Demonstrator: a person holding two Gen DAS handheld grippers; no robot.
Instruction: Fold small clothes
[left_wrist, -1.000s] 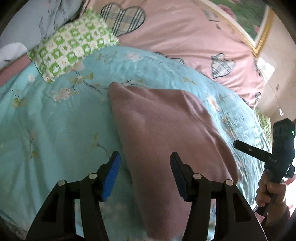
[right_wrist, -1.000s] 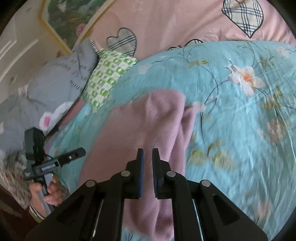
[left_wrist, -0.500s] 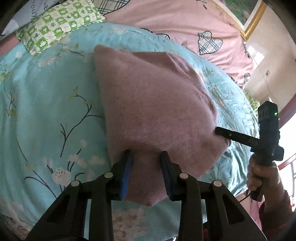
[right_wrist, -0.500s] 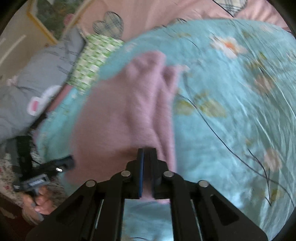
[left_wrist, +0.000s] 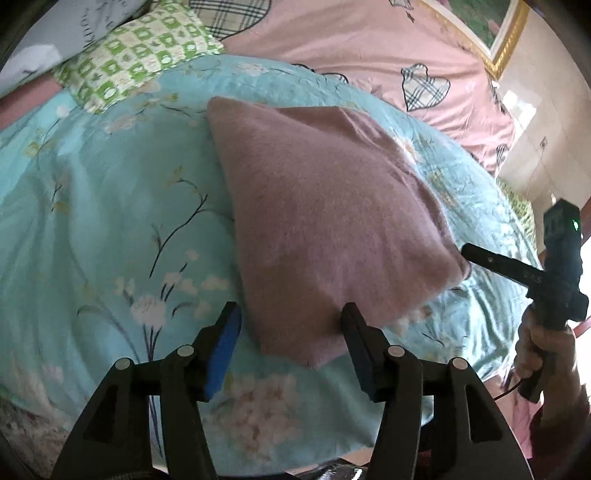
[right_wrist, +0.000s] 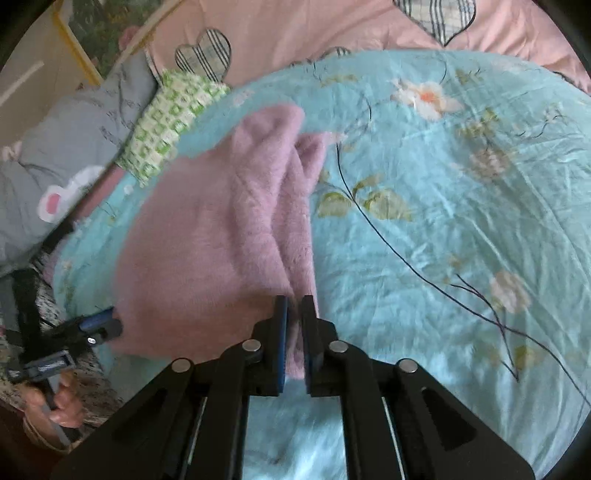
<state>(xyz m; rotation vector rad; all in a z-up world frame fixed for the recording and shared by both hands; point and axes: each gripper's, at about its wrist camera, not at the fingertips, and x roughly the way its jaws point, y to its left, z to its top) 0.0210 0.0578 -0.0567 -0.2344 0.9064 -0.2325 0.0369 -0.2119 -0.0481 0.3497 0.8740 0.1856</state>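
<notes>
Left wrist view: the fuzzy mauve garment (left_wrist: 325, 221) is lying folded into a soft, rounded triangle on the smooth turquoise floral quilt (left_wrist: 110, 206), its near corner pointing at the camera.
Left gripper (left_wrist: 291, 325): its jaws have just been opening and are now standing well apart, one blue-padded finger (left_wrist: 225, 343) over the quilt beside the garment's corner, the other at its edge; neither pad is pressing the cloth.
Right gripper (right_wrist: 294, 314): its jaws are sitting nearly together, pinching a thick, plush fold at the garment's near edge (right_wrist: 295, 343).
Garment, right wrist view: it is showing as pale pink fleece (right_wrist: 221, 229), bunching into long rolled ridges that run away from the jaws.
Right hand (left_wrist: 535, 347): it is gripping the black handle at the frame's edge in the left wrist view, the tool's dark bar reaching toward the garment's far corner.
Bedding: a green-and-white checked pillow (left_wrist: 136, 55) is resting at the quilt's far edge, with a pink sheet (left_wrist: 332, 44) carrying plaid heart patches behind it and a grey printed pillow (right_wrist: 74, 147) alongside.
Wall: a gold-framed picture (left_wrist: 502, 33) is leaning in the corner.
</notes>
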